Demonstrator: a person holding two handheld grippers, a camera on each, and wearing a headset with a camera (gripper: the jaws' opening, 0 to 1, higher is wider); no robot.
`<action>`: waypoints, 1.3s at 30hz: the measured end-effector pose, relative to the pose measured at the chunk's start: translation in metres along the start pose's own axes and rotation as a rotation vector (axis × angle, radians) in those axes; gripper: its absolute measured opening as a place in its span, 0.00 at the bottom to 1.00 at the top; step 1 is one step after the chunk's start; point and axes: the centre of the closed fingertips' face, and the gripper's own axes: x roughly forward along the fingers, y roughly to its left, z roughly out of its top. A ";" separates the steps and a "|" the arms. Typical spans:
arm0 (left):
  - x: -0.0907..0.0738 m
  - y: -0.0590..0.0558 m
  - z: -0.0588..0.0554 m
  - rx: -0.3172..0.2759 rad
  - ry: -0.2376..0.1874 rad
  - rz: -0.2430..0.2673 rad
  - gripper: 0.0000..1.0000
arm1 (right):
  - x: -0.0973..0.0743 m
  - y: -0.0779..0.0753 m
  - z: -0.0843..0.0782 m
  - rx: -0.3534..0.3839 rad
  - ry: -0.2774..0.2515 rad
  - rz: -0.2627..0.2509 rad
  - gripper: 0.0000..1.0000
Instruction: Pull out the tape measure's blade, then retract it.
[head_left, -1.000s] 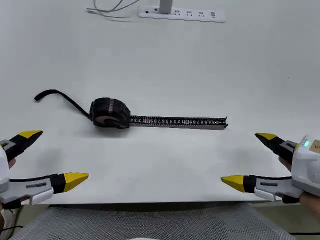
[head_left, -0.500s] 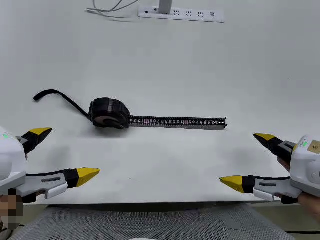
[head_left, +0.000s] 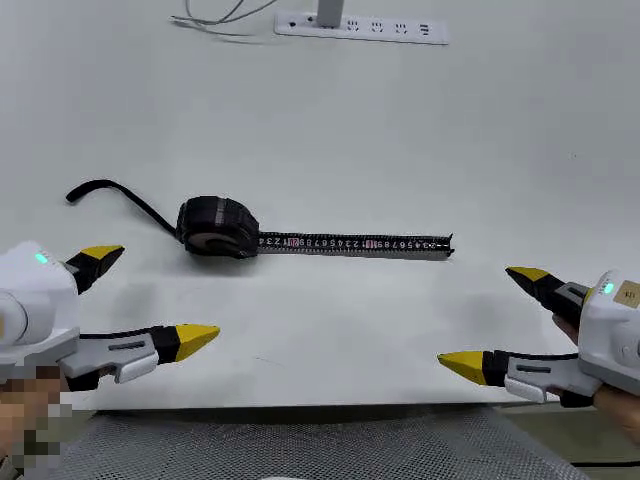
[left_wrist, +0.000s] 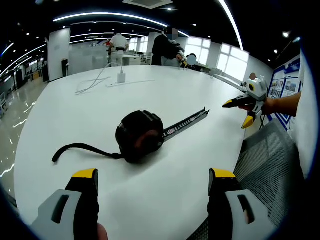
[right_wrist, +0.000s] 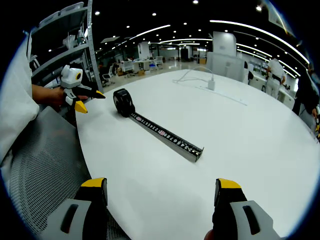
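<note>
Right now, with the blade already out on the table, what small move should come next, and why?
Probably ease the left tool forward to the tape measure case to steady it: the blade lies extended, the right tool is also open and holding nothing, and the left is nearest.

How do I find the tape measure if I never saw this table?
Start at the big white table, which has a white power strip at its far edge. Left of the middle lies the tape measure. Unlike the flat white strip, it is a round black case with a numbered blade sticking out to the right and a black strap curling off left.
</note>
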 end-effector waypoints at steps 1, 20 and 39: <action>0.001 -0.001 0.001 -0.002 -0.001 -0.001 0.89 | 0.000 -0.001 0.000 -0.002 0.002 -0.002 0.87; 0.021 -0.001 0.015 0.000 -0.012 0.012 0.88 | -0.002 -0.002 -0.001 0.008 -0.007 -0.008 0.86; 0.043 -0.002 0.028 -0.057 -0.042 0.009 0.87 | -0.003 -0.007 0.001 0.004 0.000 -0.015 0.85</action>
